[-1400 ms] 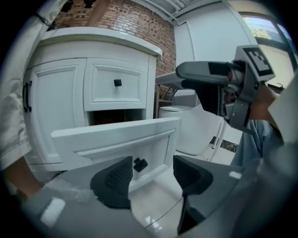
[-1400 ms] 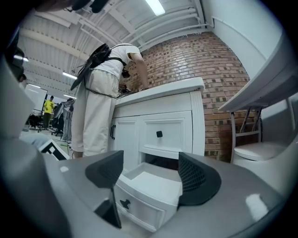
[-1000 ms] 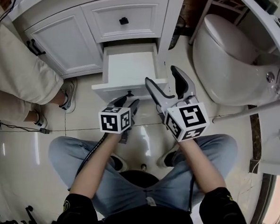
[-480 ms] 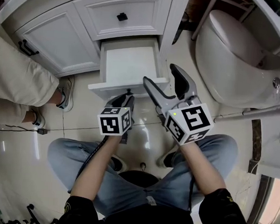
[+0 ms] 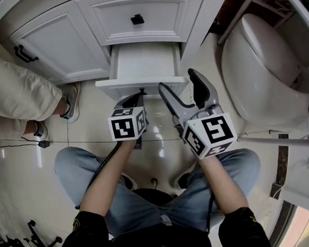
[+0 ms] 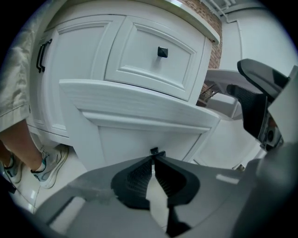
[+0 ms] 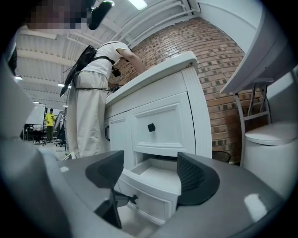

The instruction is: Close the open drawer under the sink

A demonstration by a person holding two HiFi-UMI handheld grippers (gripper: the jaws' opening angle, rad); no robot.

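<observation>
- Since the earlier frames the drawer [image 5: 145, 62] had slid some way back into the vanity. Less of its white floor showed in the head view, and its front panel sat nearer the cabinet face. Both grippers had travelled forward with it.
- Nearest the camera, the person sat with knees in jeans [image 5: 84, 168] apart over the pale tiled floor [image 5: 158, 146], both forearms reaching ahead.
- The left gripper [image 5: 140, 96] had its jaws drawn almost together, their tips pinched on the small dark knob [image 6: 154, 150] at the middle of the drawer front (the right gripper view showed the same contact from the side).
- The right gripper [image 5: 176, 79] hovered just beside the drawer's right front corner. Its jaws stood wide apart with nothing between them, and the drawer was only visible beyond the gap.
- The drawer was under the fixed upper drawer front [image 5: 145, 13], still jutting out of its opening and apparently empty.
- By my reading the closing was under way but not done, roughly the second half of the travel remaining. What was left was a straight push until the front lay flush with the cabinet door [image 5: 55, 41] alongside, then letting go of the knob.
- Farther off, another person's trouser leg [image 5: 15, 96] and shoe [image 5: 75, 97] stood at the left, and a toilet [image 5: 262, 64] at the right, both well apart from the drawer's path.
</observation>
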